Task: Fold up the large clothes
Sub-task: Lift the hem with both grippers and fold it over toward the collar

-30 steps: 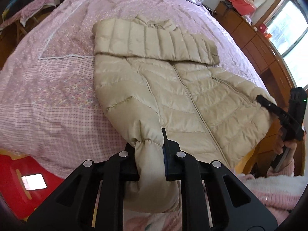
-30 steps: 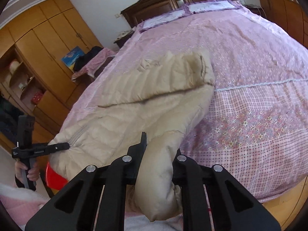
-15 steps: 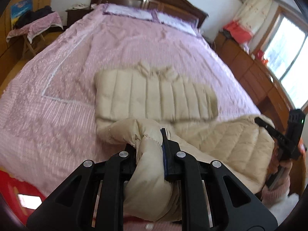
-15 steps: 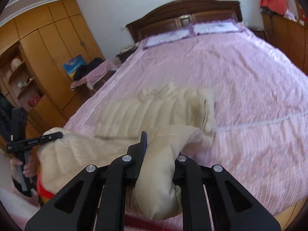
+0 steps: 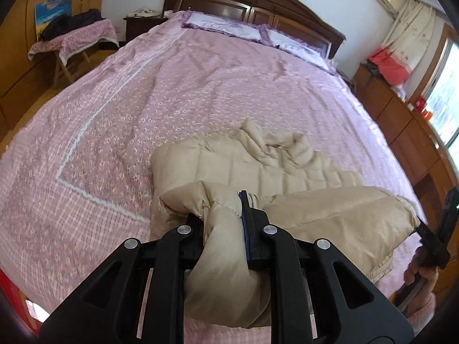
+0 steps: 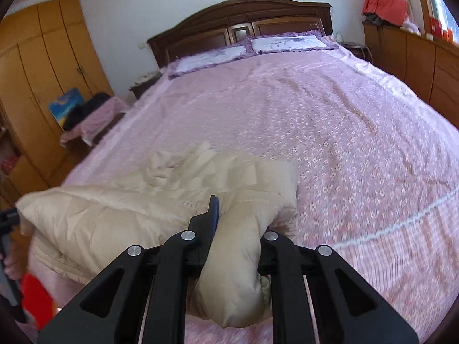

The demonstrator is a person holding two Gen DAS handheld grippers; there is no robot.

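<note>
Both grippers pinch the beige puffer jacket [image 5: 287, 172] by its hem corners: the left gripper [image 5: 222, 223] has a bunched fold between its jaws, the right gripper [image 6: 238, 229] likewise. Beyond the jaws, the jacket's collar end lies on the pink bedspread [image 6: 344, 114].

Beige jacket [image 5: 275, 172] on pink bed [image 5: 200, 91]

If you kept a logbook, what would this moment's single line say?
step: folding hem toward collar | left tongs: shut on jacket | right tongs: shut on jacket | bottom half lifted over the top half on bed
</note>
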